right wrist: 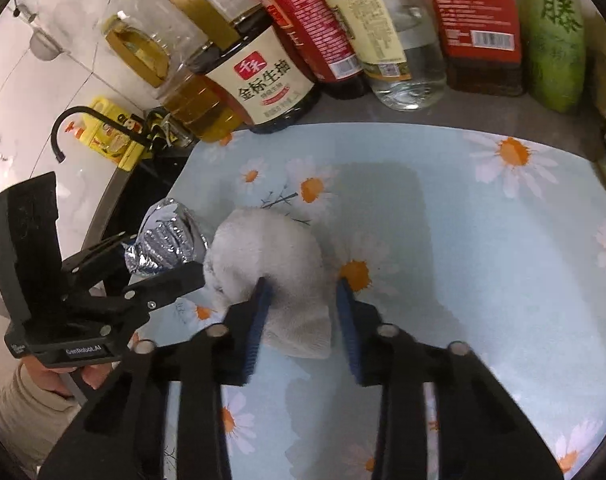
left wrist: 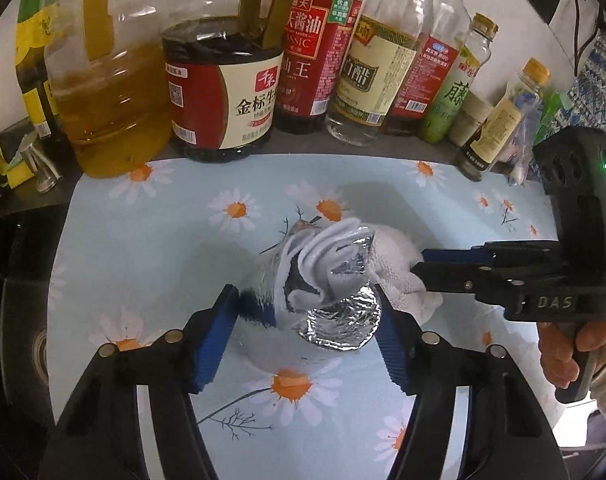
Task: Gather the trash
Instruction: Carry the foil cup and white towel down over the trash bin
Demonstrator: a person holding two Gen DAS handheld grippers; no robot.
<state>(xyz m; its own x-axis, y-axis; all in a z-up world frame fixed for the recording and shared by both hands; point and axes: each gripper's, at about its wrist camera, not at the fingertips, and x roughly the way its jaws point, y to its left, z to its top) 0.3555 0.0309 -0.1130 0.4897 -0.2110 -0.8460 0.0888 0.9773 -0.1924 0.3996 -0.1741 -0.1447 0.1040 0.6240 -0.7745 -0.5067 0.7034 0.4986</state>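
Observation:
A crumpled silver foil wrapper (left wrist: 335,300) with white lining lies on the daisy-print cloth (left wrist: 143,240), touching a crumpled white paper towel (left wrist: 399,272). My left gripper (left wrist: 307,312) is open, its blue pads on either side of the foil, close to it. My right gripper (right wrist: 303,292) is open around the near end of the paper towel (right wrist: 271,256); it also shows in the left wrist view (left wrist: 419,264) at the towel's right side. The foil (right wrist: 163,236) and the left gripper (right wrist: 159,264) show at the left of the right wrist view.
A row of oil, soy sauce and vinegar bottles (left wrist: 223,92) stands along the back edge of the cloth. A black faucet (right wrist: 75,128) and a yellow bottle (right wrist: 111,140) are at the left. Yellow sponges (left wrist: 3,160) lie at far left.

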